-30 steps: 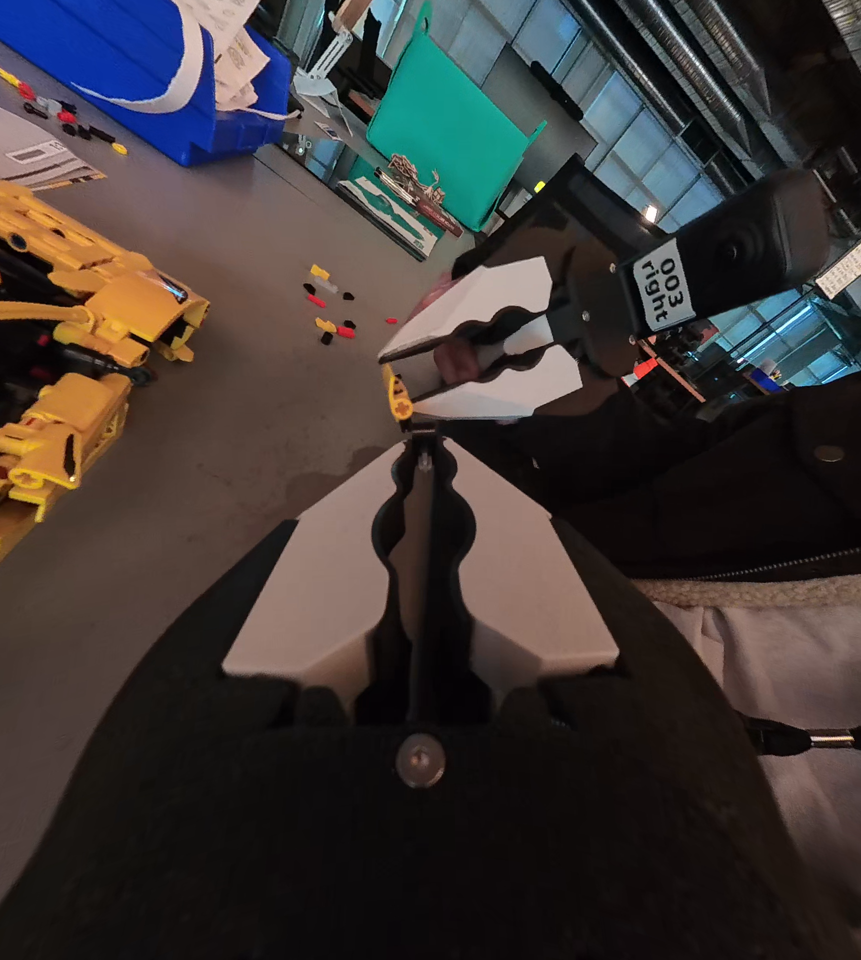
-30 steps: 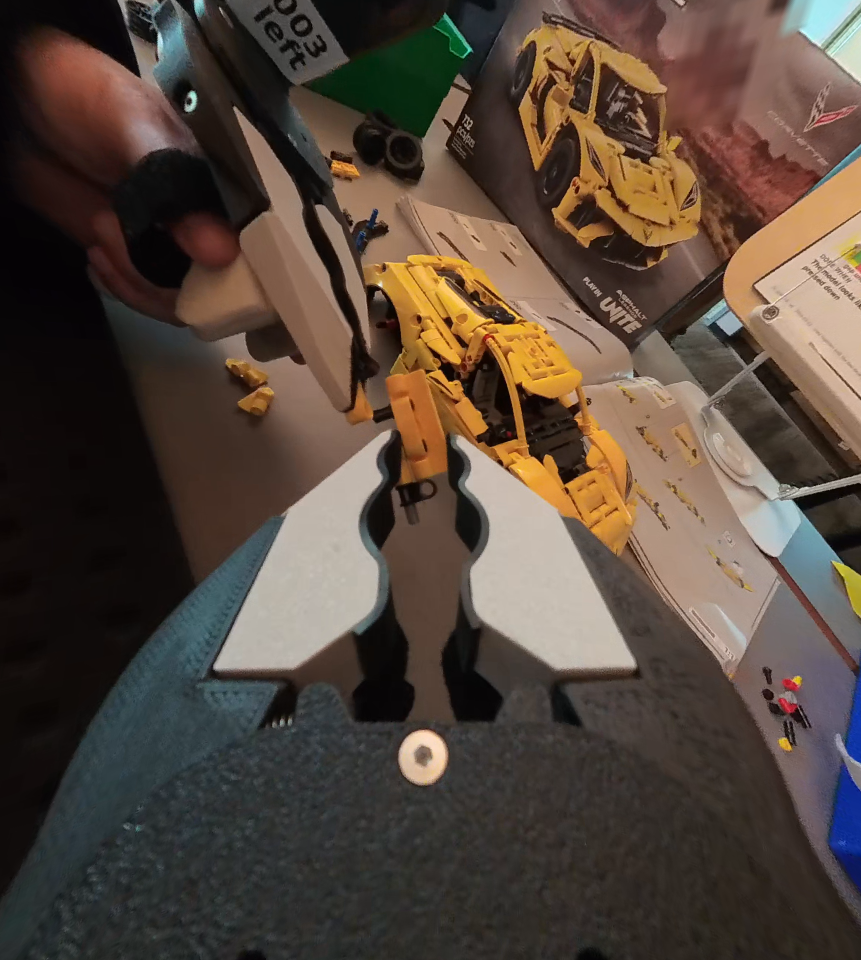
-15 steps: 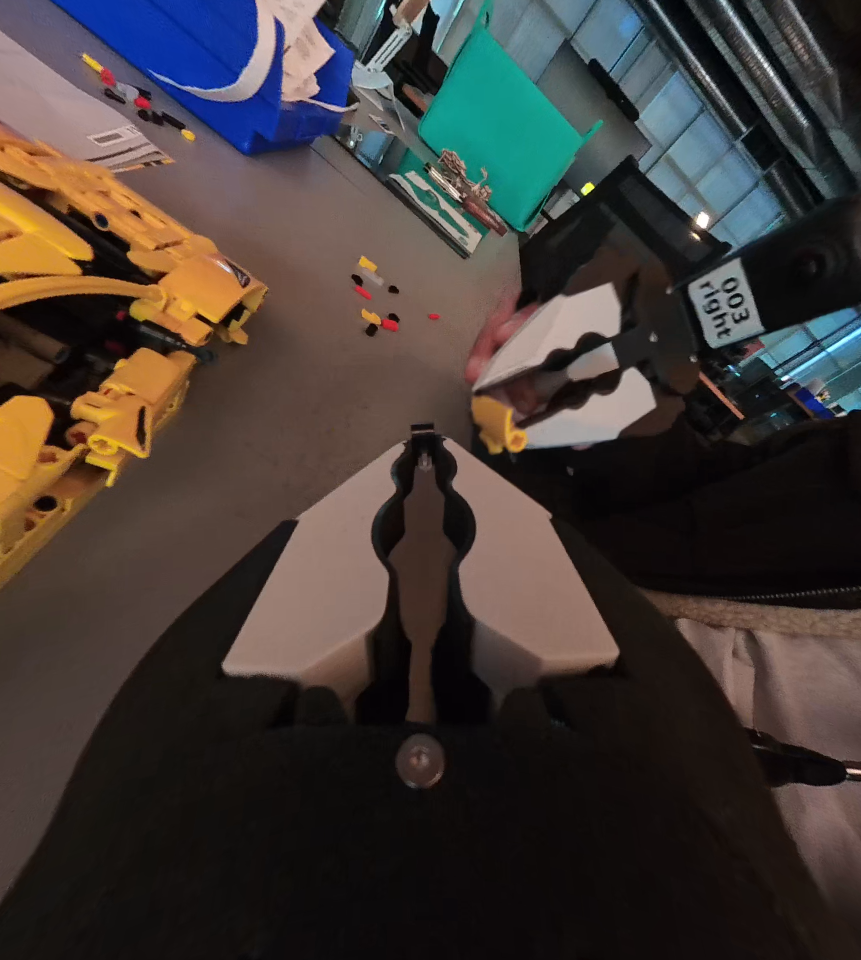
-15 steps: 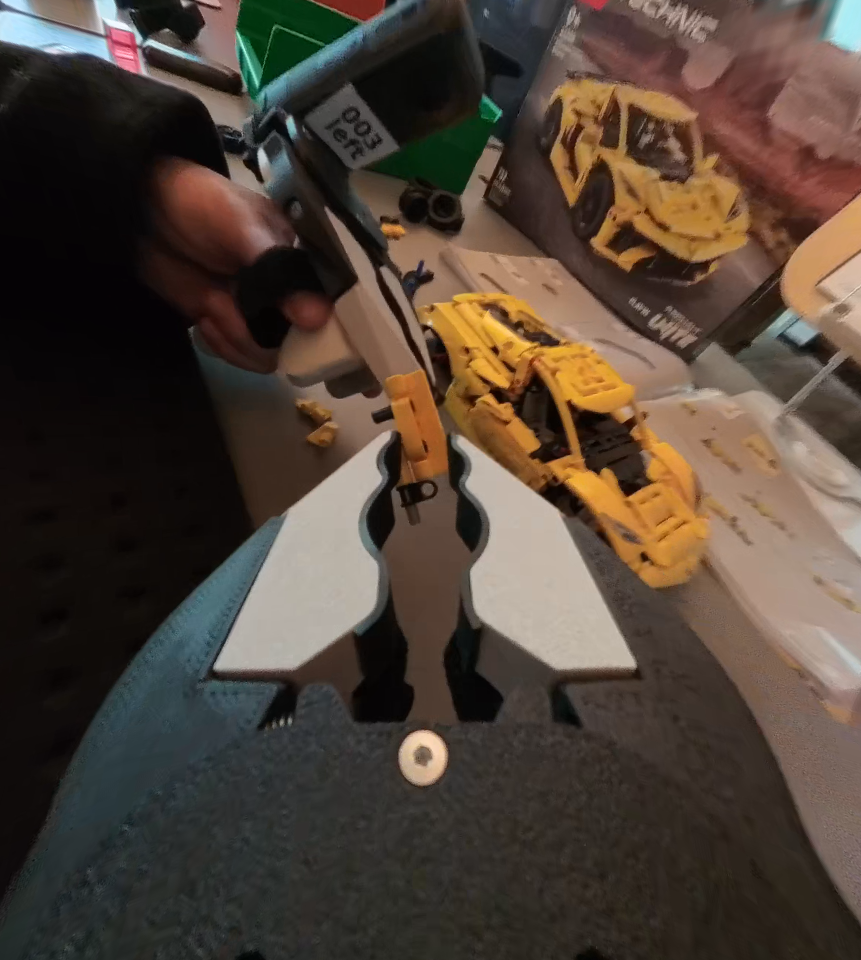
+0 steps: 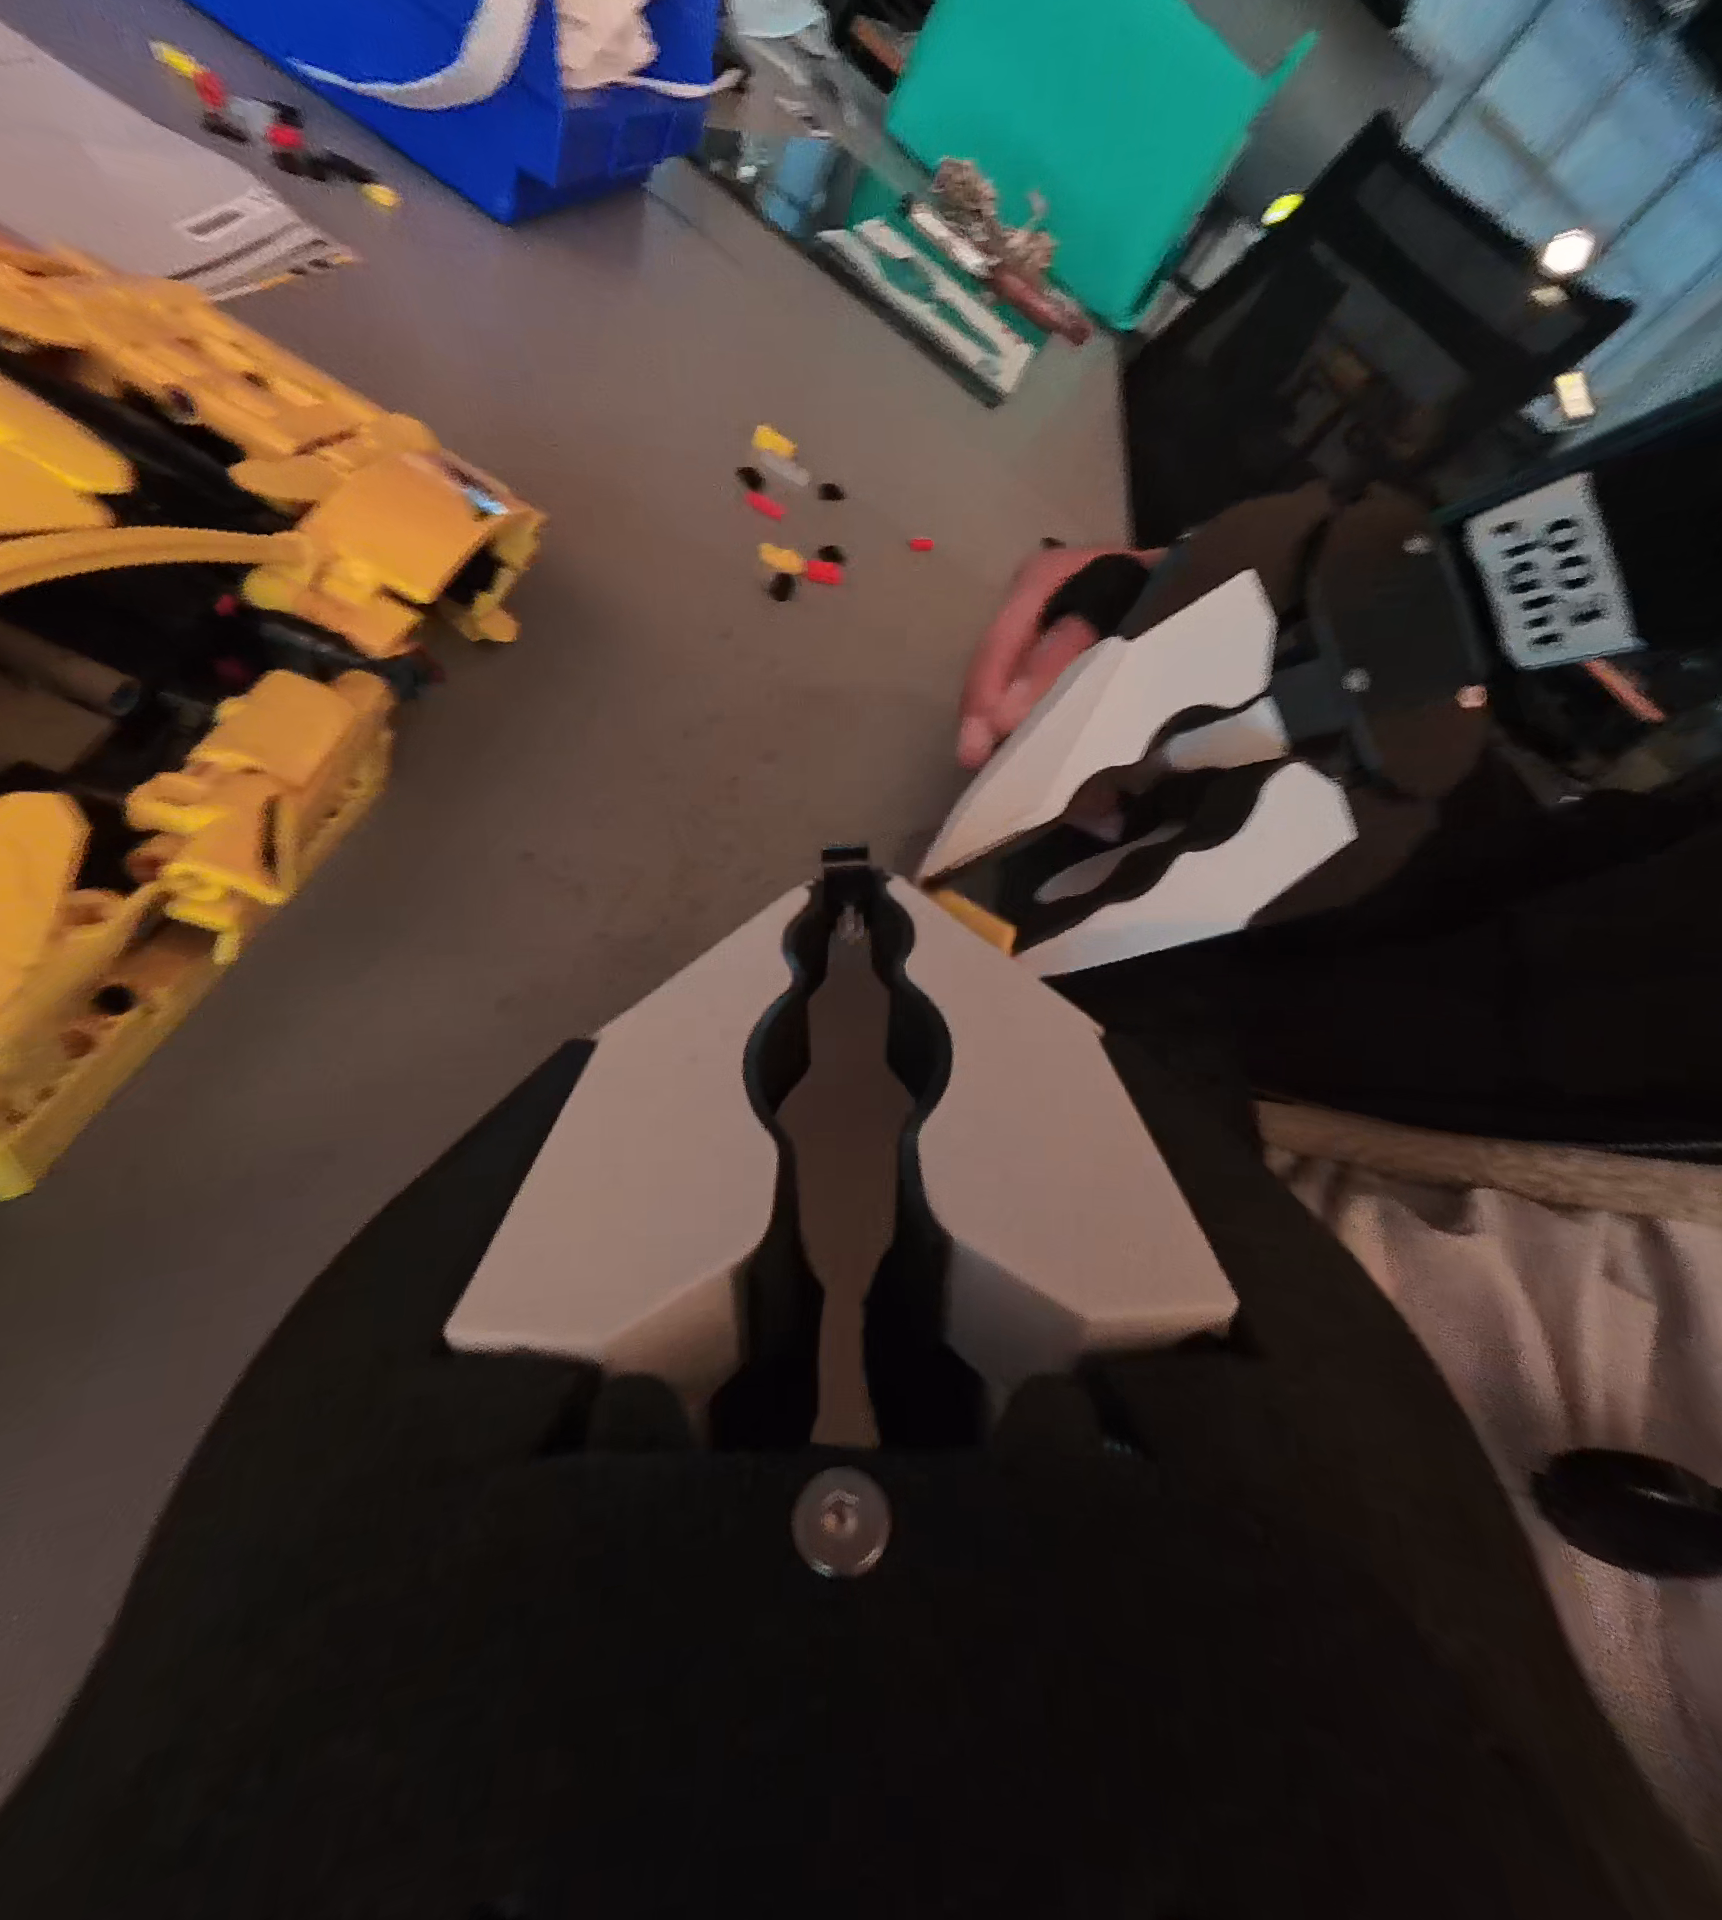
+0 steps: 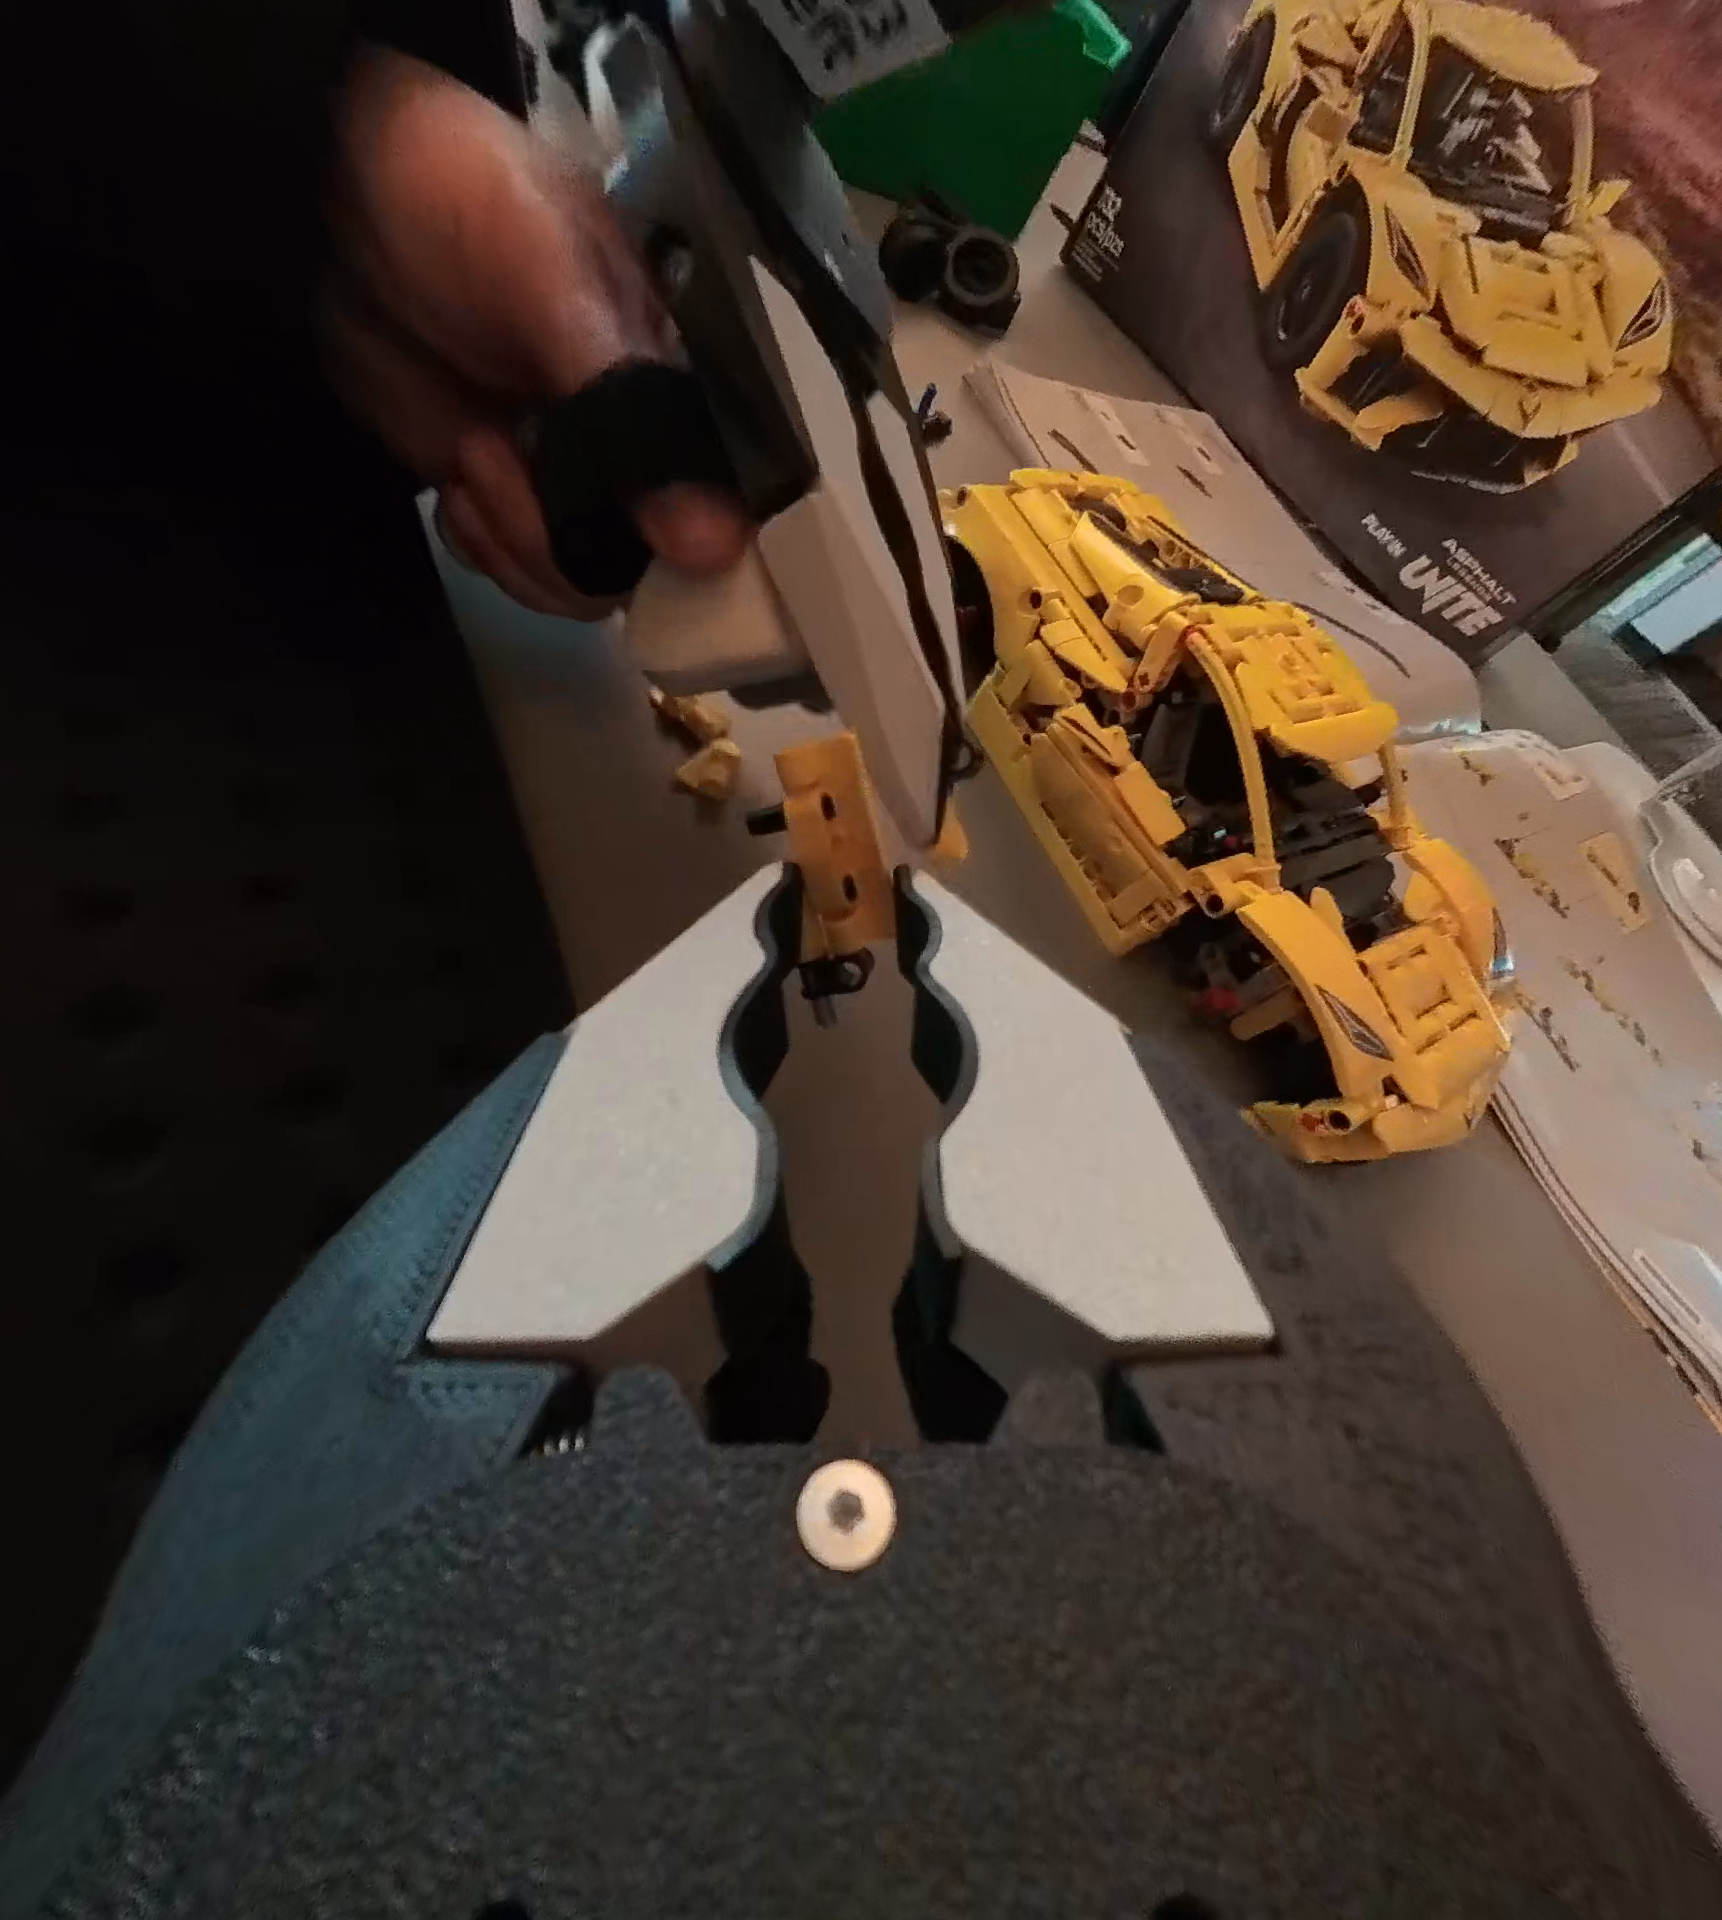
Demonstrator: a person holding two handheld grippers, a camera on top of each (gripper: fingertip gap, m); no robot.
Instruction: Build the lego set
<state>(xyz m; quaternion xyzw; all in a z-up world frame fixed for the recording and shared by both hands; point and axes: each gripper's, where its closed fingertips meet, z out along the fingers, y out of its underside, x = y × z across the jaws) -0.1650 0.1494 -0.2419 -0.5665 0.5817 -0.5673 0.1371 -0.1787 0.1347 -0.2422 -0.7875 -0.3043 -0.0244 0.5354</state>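
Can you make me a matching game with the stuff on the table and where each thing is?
Things:
1. yellow beam
2. black pin
3. car
4. tires

Places:
A. on the table beside the box
B. on the table next to the booklet
C. in the right gripper
D. at the tips of the left gripper

Pairs: 1-C, 2-D, 3-B, 4-A
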